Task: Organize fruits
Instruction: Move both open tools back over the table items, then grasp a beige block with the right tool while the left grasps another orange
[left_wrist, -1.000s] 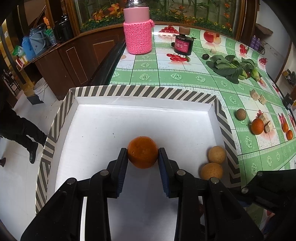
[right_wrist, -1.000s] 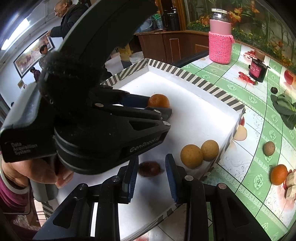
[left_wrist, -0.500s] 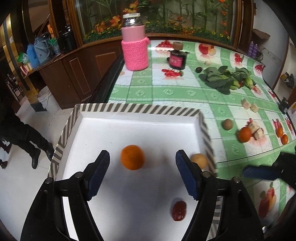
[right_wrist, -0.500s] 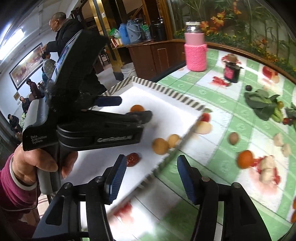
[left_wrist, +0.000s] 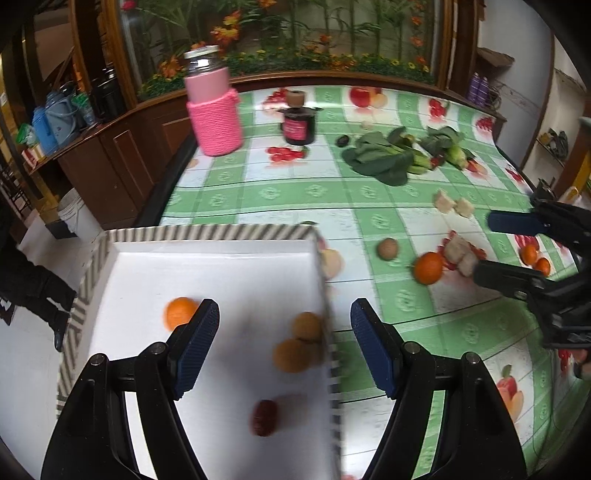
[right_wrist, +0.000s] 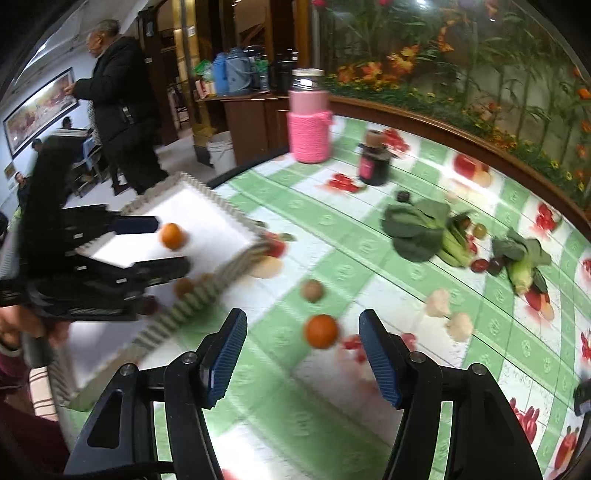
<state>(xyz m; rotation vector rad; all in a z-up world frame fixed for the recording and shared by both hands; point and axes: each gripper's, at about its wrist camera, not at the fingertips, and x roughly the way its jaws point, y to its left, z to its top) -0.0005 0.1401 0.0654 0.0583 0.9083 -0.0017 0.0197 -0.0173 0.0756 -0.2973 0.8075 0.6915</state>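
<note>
A white tray with a striped rim (left_wrist: 207, 232) holds an orange (left_wrist: 179, 312), two tan round fruits (left_wrist: 291, 355) and a dark red fruit (left_wrist: 264, 417). My left gripper (left_wrist: 284, 341) is open and empty above the tray's right side. My right gripper (right_wrist: 303, 350) is open and empty over the tablecloth, with a loose orange (right_wrist: 320, 331) just ahead between its fingers. A brown round fruit (right_wrist: 312, 290) lies beyond it. The tray also shows in the right wrist view (right_wrist: 192, 218).
A pink knit-covered jar (left_wrist: 214, 110), a dark jar (left_wrist: 299, 125), leafy greens (left_wrist: 384, 158), corn (right_wrist: 519, 277), pale chunks (left_wrist: 452, 205) and small oranges (left_wrist: 535, 260) lie on the green checked tablecloth. A person (right_wrist: 118, 110) stands beyond the table's left edge.
My left gripper let go of the orange in the tray, opened and drew back to the right. My right gripper opened, left the dark red fruit in the tray and swung right toward the loose orange.
</note>
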